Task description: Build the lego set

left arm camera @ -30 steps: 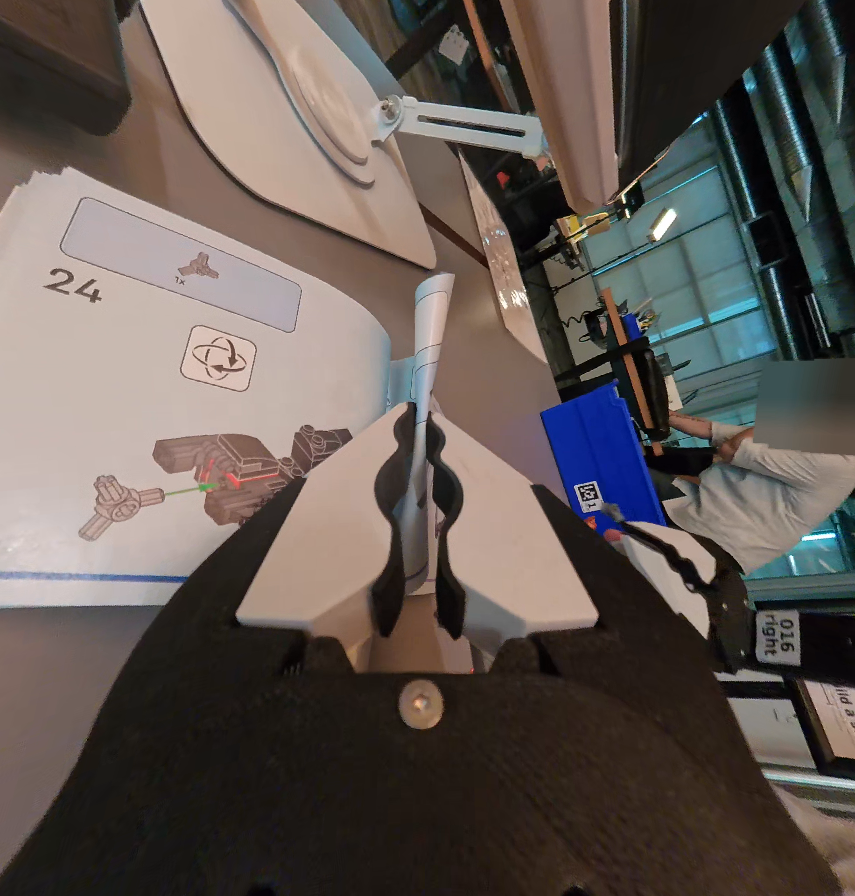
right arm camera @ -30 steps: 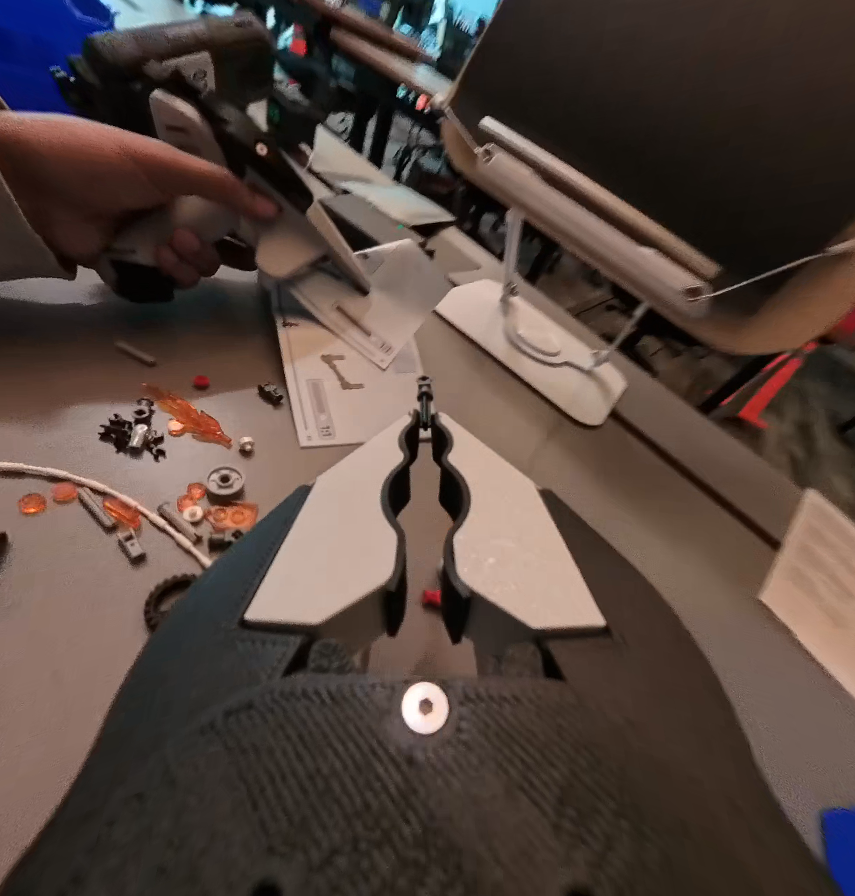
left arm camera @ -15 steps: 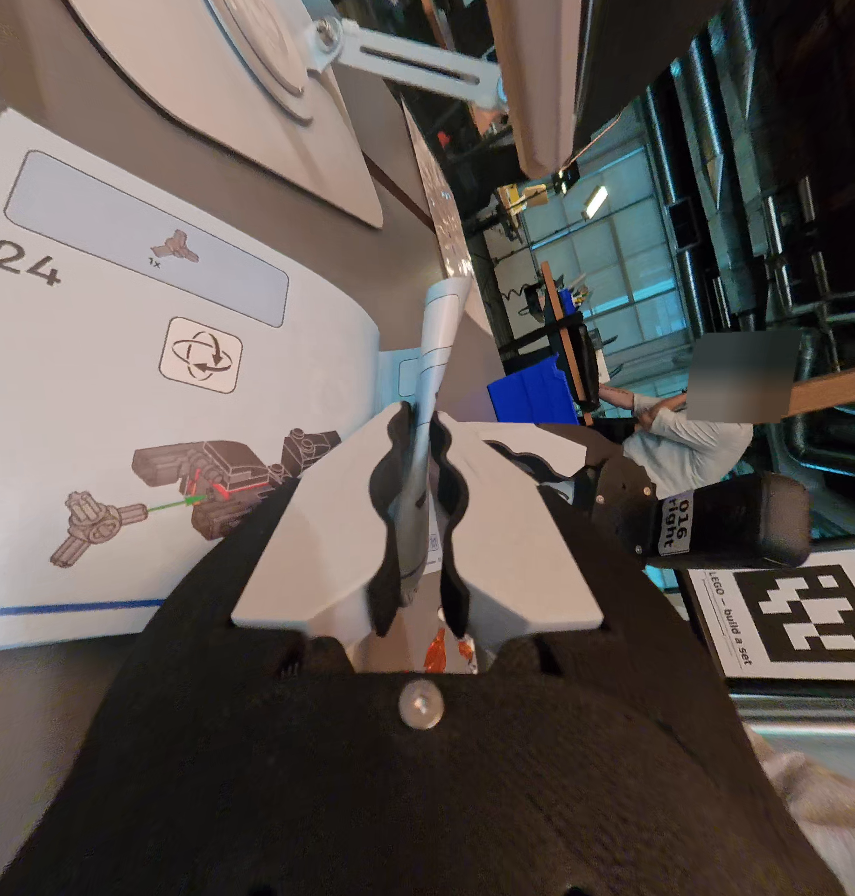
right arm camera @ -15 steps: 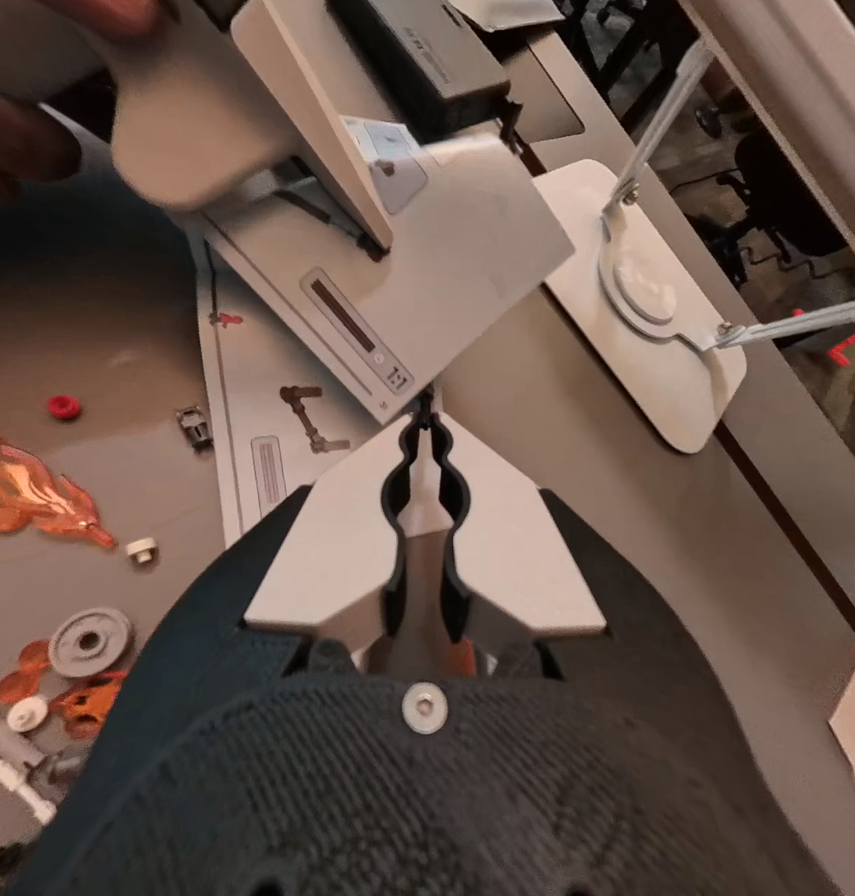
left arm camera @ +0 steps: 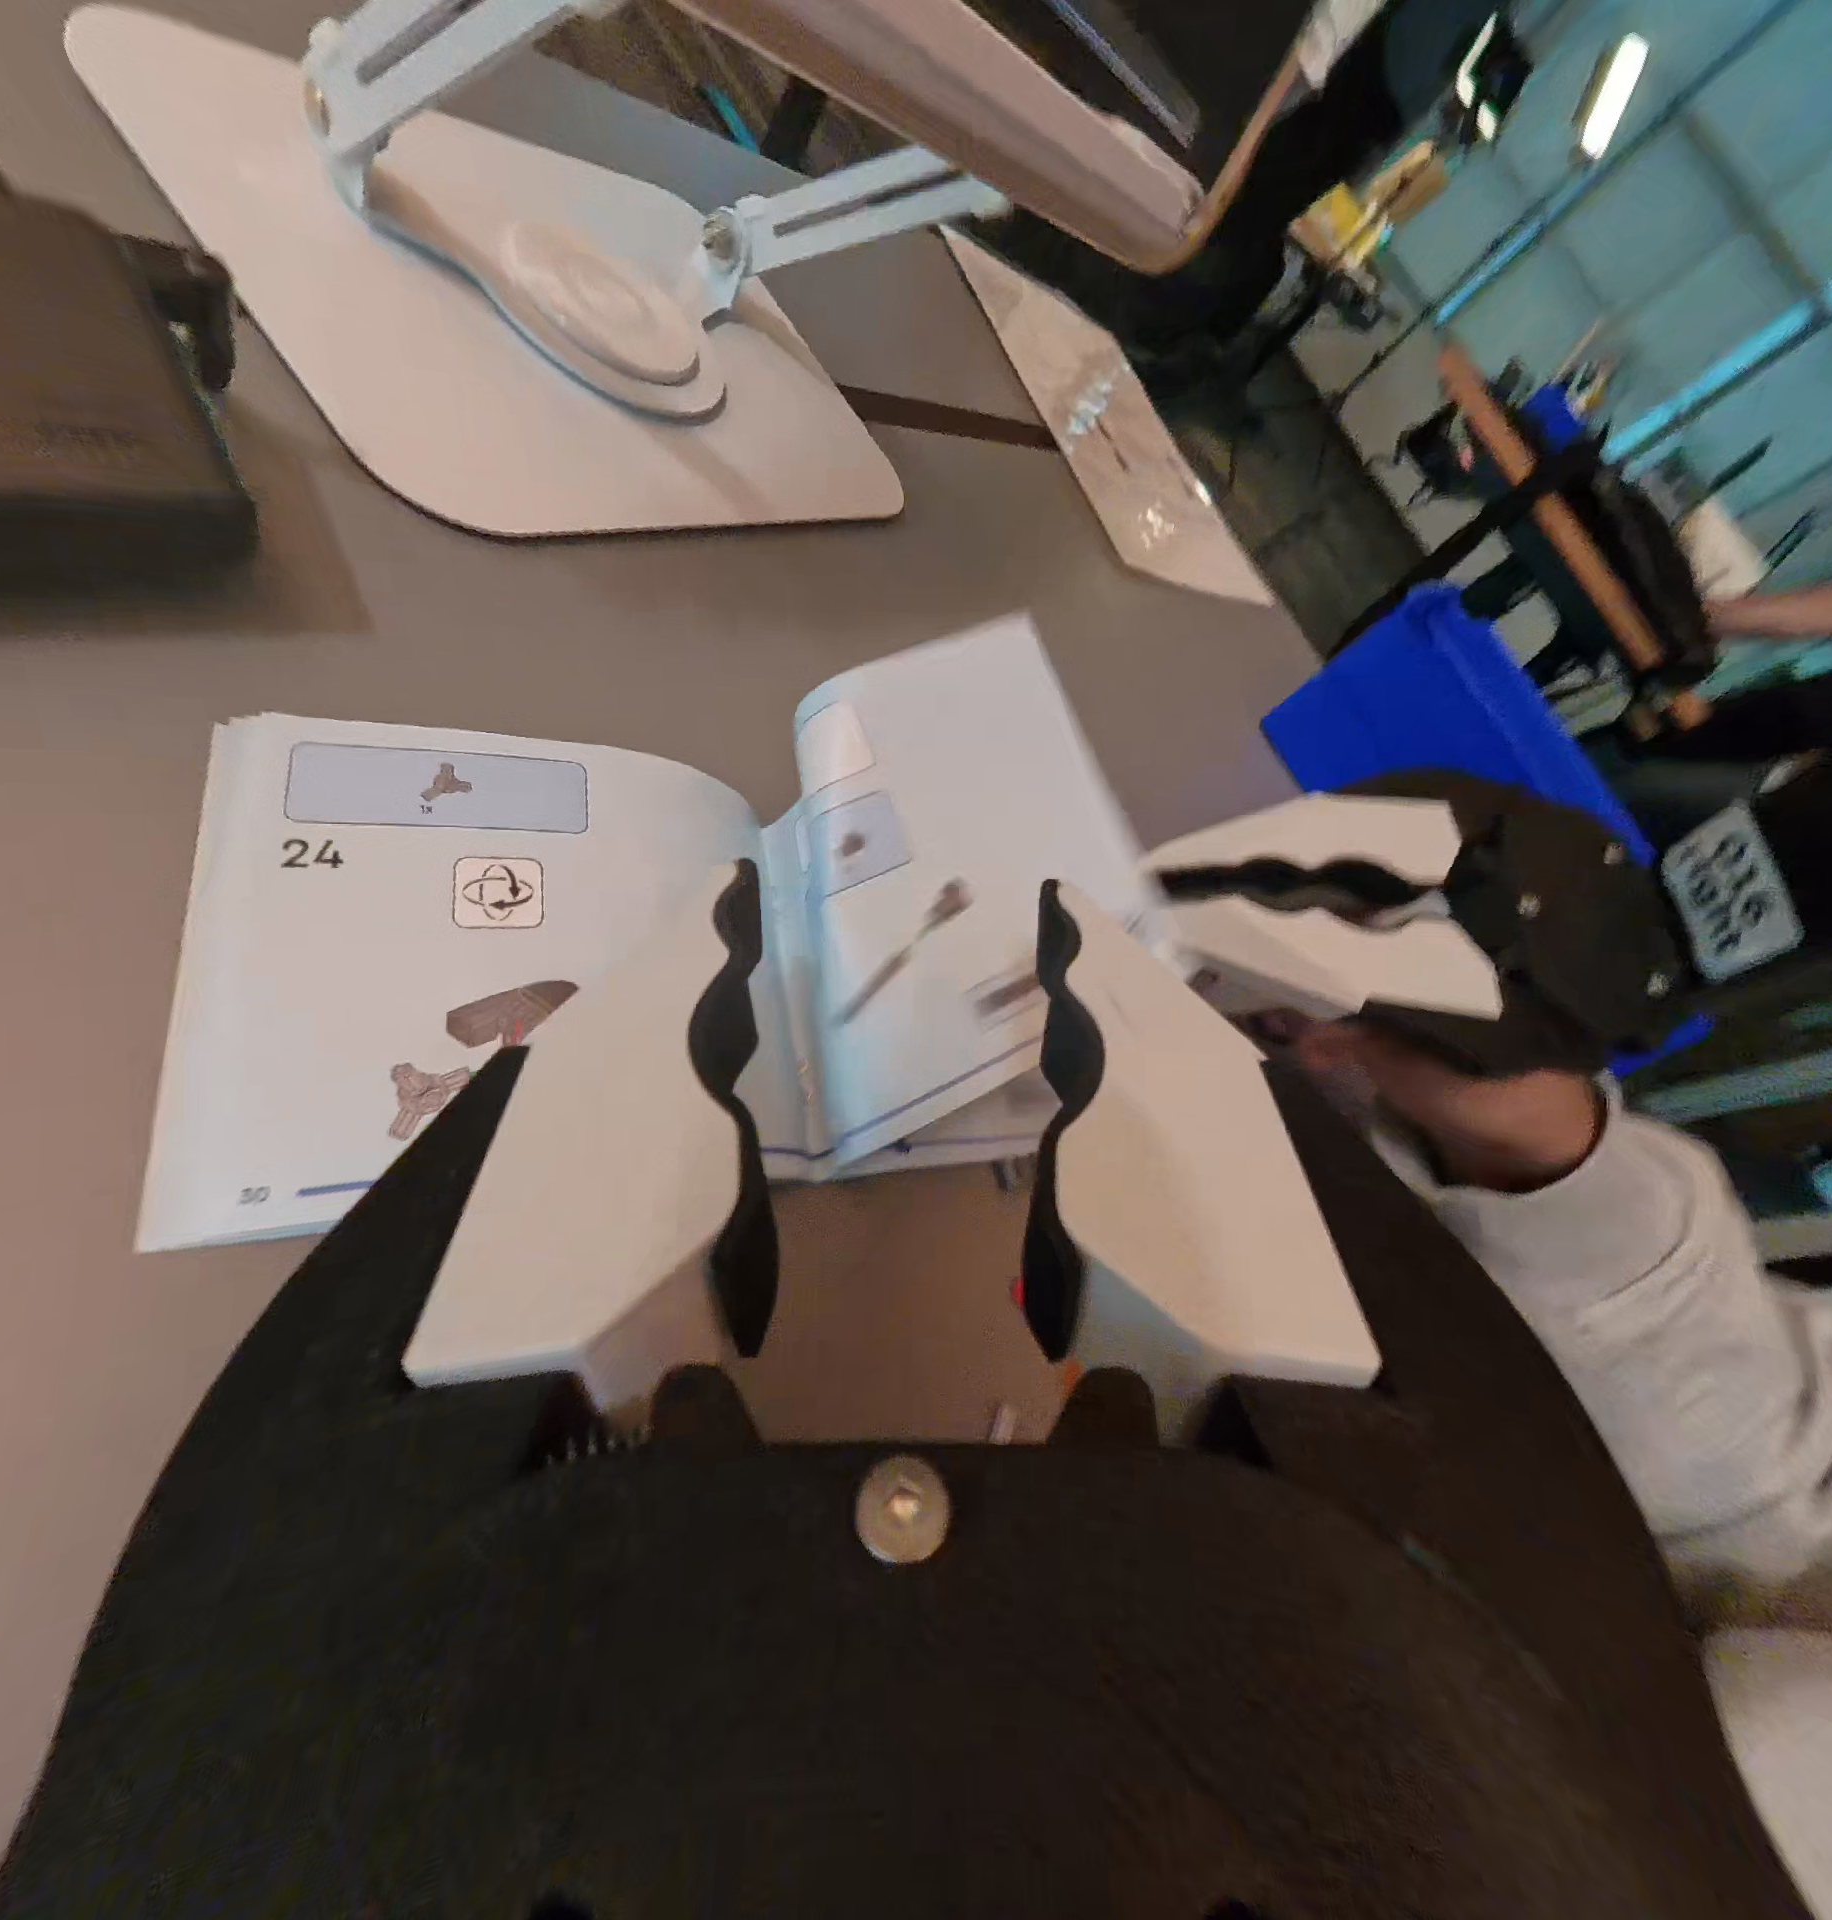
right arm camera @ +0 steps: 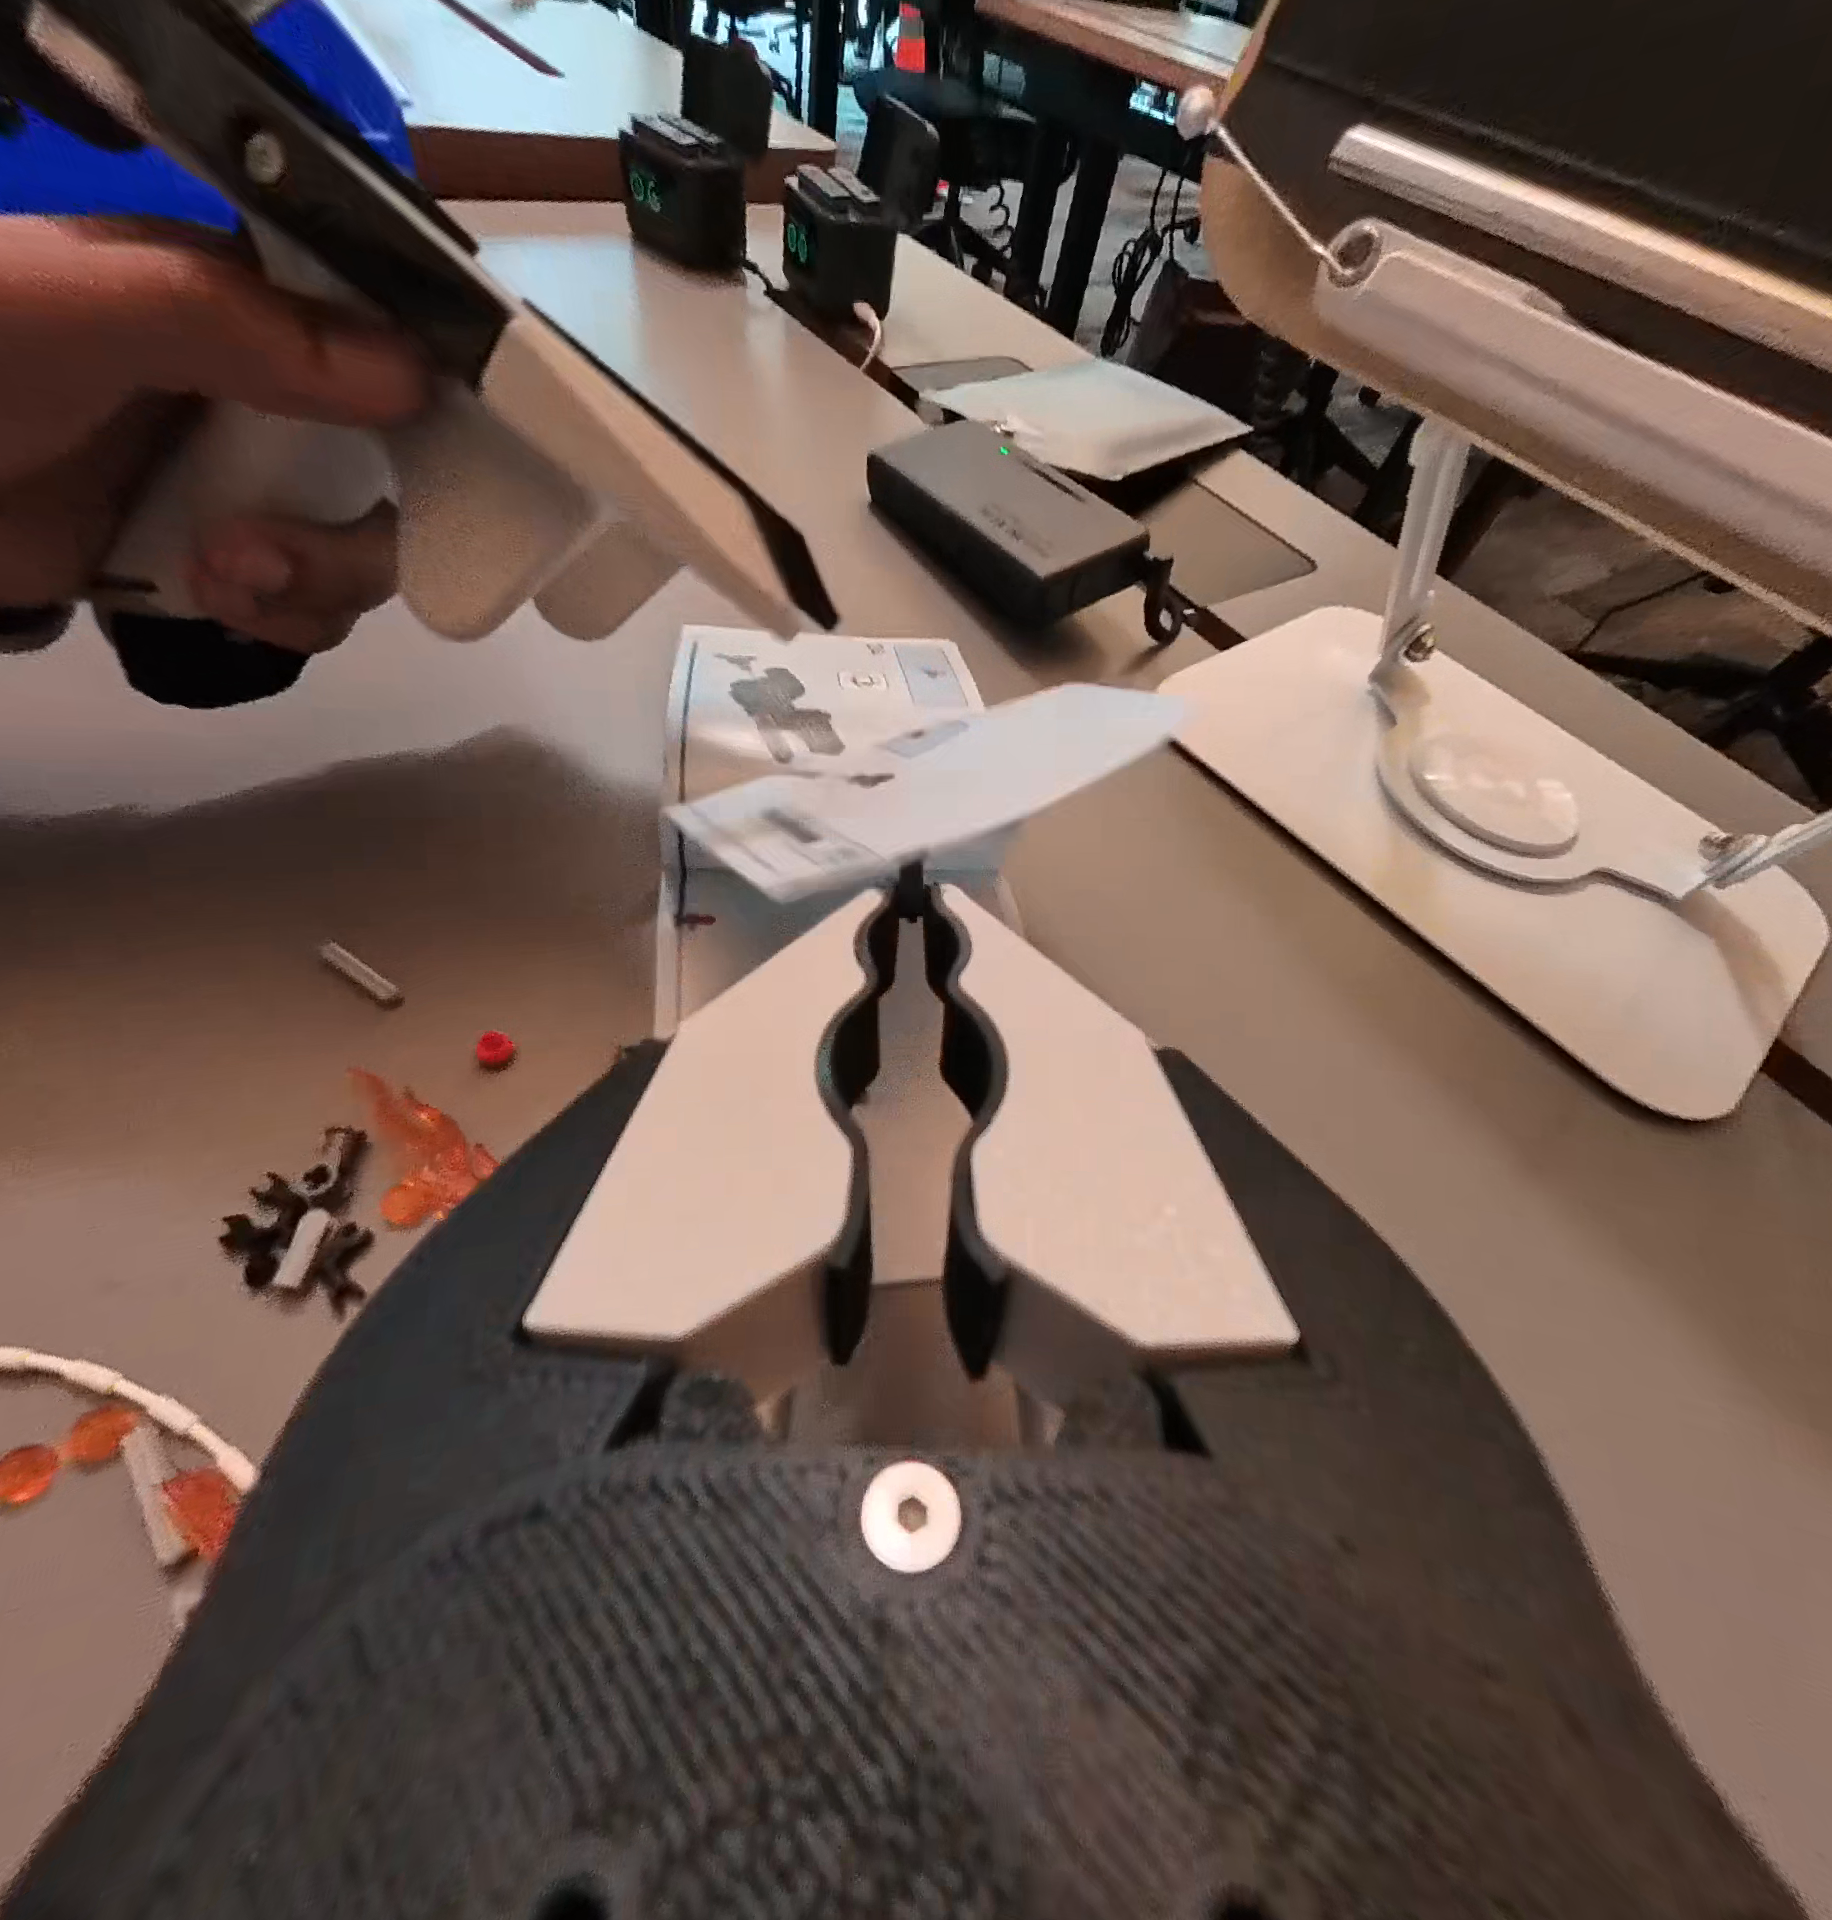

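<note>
- Grey tabletop (right arm camera: 1359, 1299) carries everything, with other desks and a windowed hall behind; the open instruction booklet (left arm camera: 392, 997) serves as the landmark.
- Nearest the right wrist camera, the right gripper (right arm camera: 910, 902) is pinched on a small dark lego piece (right arm camera: 908, 885), held just at the booklet's near edge, under the loose page (right arm camera: 933, 790).
- Left of the booklet in that view lie loose parts: a black cluster (right arm camera: 299, 1236), orange translucent pieces (right arm camera: 424, 1153), a red stud (right arm camera: 493, 1049) and a grey bar (right arm camera: 361, 975).
- What changed: half a second ago the left gripper (left arm camera: 896, 894) was clamped on that page; now its fingers stand wide apart and empty above the booklet, and the page hangs free in mid-turn, blurred.
- Judgement: the page turn looks released, so the next building step should soon be readable and the held piece can be matched to it.
- Beyond the booklet stand a white monitor stand base (left arm camera: 538, 416) and a dark box (right arm camera: 1005, 520).
</note>
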`<state>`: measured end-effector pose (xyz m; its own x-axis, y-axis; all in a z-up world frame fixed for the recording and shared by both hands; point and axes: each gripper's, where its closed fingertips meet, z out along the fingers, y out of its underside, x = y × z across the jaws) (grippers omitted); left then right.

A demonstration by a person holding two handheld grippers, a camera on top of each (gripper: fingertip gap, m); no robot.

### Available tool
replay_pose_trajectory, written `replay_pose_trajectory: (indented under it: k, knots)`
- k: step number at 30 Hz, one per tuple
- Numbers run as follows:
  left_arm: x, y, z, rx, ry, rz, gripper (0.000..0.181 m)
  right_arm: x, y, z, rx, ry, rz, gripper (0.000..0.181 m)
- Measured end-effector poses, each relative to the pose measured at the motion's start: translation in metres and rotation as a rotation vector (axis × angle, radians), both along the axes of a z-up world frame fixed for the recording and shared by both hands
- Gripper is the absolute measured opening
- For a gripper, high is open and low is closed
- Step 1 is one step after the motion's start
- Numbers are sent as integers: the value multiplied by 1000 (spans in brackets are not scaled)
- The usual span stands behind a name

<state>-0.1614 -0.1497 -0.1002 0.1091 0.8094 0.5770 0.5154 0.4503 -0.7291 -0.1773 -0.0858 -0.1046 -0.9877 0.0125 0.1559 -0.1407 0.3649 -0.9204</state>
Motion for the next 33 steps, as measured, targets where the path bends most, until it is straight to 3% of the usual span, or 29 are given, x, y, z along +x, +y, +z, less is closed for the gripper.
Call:
replay_pose_trajectory:
  k: [6, 11, 13, 17, 21, 25, 30, 33]
  knots:
    - [17, 25, -10, -205, 19, -137, 83, 9, -13, 4, -29, 75, -6, 2]
    - [19, 39, -10, -352, 21, -197, 94, 19, -22, 18, -91, 107, -12, 2]
    - [18, 32, -15, -453, -3, -168, 96, 22, -24, 20, -97, 108, -10, 2]
    - [13, -20, -26, -646, -73, 79, 84, 23, -23, 17, -79, 127, -9, 2]
    - [19, -63, -41, -578, -138, 259, 79, 21, -16, 11, -39, 136, -13, 2]
    - [24, -75, -41, -523, -145, 317, 79, 19, -9, -4, 29, 171, -14, 2]
    - [9, -37, -19, -511, 15, 205, 80, 21, -5, -23, 108, 201, 12, 2]
    - [6, -27, -39, -526, -63, 143, 76, 25, -5, -31, 144, 200, 32, 2]
